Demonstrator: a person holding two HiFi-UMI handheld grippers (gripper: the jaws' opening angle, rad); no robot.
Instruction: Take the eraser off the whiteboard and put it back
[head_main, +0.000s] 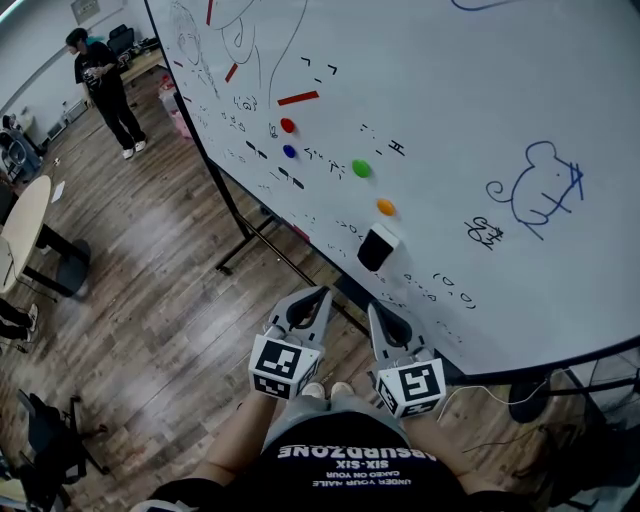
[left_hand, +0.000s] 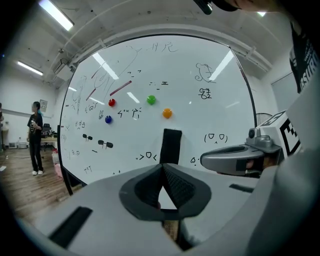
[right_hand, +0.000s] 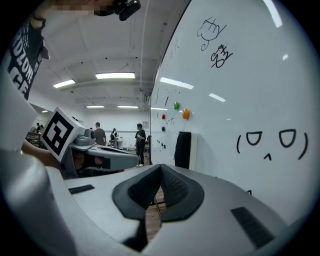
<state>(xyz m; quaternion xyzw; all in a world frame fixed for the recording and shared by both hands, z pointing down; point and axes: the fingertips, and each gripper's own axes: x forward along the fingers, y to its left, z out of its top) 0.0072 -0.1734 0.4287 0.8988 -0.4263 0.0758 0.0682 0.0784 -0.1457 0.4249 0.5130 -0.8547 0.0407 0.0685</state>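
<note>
1. Two tools, the left tool (head_main: 322, 292) and the right tool (head_main: 375, 308), are held out side by side. Both aim at the whiteboard (head_main: 480, 100).
2. The left tool has its two jaws pressed together, tip to tip. Nothing is between them.
3. The right tool has its jaws together too, and it holds nothing.
4. The eraser (head_main: 377, 247) is black with a pale side. It sits low on the whiteboard, just under the orange dot (head_main: 385, 207), and is right ahead of both tools. There is a gap between it and them, so no tool touches it.
5. The eraser clings flat to the board with nothing under it. I think a magnet holds it there, so it stays handy and does not drop.
6. A red dot (head_main: 287, 125), a blue dot (head_main: 289, 151) and a green dot (head_main: 361, 168) sit higher up the board, with the orange dot lowest. They are clear of the eraser.
7. The tools are held low and nearly level, I think because the eraser is low on the board.
8. The job looks not yet begun, as the eraser is still on the board. Closed jaws cannot grab it, so one tool will need to open wide first and then go round its sides.
9. Another person (head_main: 105, 85) stands far off on the wood floor (head_main: 150, 280), well apart from all this.
</note>
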